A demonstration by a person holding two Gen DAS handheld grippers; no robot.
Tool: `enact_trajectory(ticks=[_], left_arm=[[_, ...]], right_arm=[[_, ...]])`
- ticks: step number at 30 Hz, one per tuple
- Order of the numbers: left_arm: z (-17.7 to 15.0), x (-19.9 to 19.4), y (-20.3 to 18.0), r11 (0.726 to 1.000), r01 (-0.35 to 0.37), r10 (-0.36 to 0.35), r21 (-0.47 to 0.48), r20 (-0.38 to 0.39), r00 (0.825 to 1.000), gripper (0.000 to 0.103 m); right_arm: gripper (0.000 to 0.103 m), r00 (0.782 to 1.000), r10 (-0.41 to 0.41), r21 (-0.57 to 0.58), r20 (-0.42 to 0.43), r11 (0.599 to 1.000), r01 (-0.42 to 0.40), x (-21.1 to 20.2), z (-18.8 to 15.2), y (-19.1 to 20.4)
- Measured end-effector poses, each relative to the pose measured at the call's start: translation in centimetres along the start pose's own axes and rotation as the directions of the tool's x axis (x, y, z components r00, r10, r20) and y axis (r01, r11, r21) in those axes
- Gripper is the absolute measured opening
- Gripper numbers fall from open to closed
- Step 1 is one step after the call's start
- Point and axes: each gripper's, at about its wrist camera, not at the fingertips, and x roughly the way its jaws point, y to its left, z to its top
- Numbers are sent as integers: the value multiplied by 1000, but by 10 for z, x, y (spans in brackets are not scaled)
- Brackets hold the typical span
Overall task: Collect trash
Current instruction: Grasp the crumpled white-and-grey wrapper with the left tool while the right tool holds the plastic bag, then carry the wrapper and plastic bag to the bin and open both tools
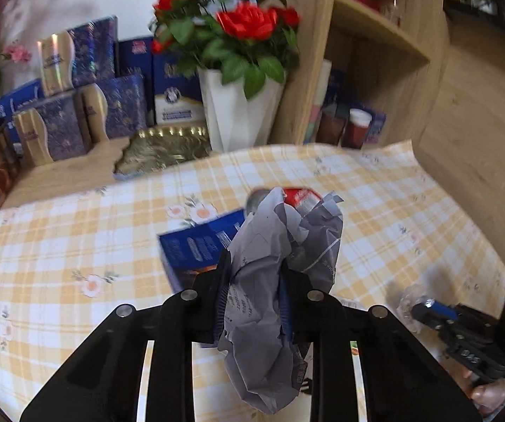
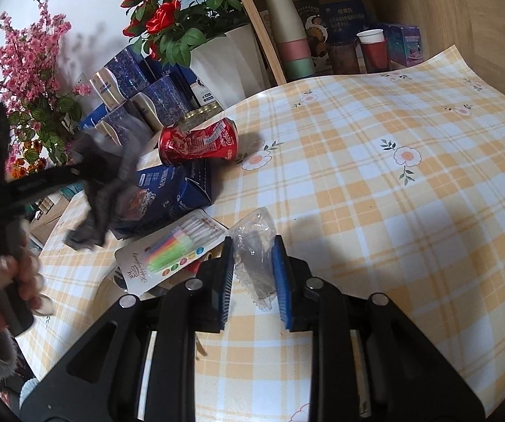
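Observation:
My left gripper (image 1: 252, 302) is shut on a crumpled grey paper wrapper (image 1: 273, 281) and holds it above the table. In the right wrist view the same gripper (image 2: 87, 172) and grey wrapper (image 2: 101, 190) show blurred at the left. My right gripper (image 2: 252, 270) is shut on a clear plastic wrapper (image 2: 256, 256) just above the checked tablecloth (image 2: 393, 211). A crushed red cola can (image 2: 197, 140) lies on a dark blue carton (image 2: 168, 193). A candle pack (image 2: 171, 253) lies beside the right gripper's left finger.
A white vase of red roses (image 1: 238, 105) stands at the back, with blue gift boxes (image 1: 76, 112) to its left. A wooden shelf (image 2: 340, 45) at the back right holds cups and boxes. Pink flowers (image 2: 23, 66) stand far left.

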Motion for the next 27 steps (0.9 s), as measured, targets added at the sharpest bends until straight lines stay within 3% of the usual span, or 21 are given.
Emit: enact_trajectory(ticks=[8,14,27], left_arm=[[0,-71,5,1000,29,-30,11,44,999,24],[-22,-130,7,998,66,-66,1,68,995,24],[-119,-211,-21,980,196,-197,23,43,979,24]], right_arm=[[25,999,-42,-27,-5,999,42,-3,1,6],[25,999,-41,-84,14,996,42,-33,1,24],[25,997,-10,-106,75,994,18,-138,-29,54]])
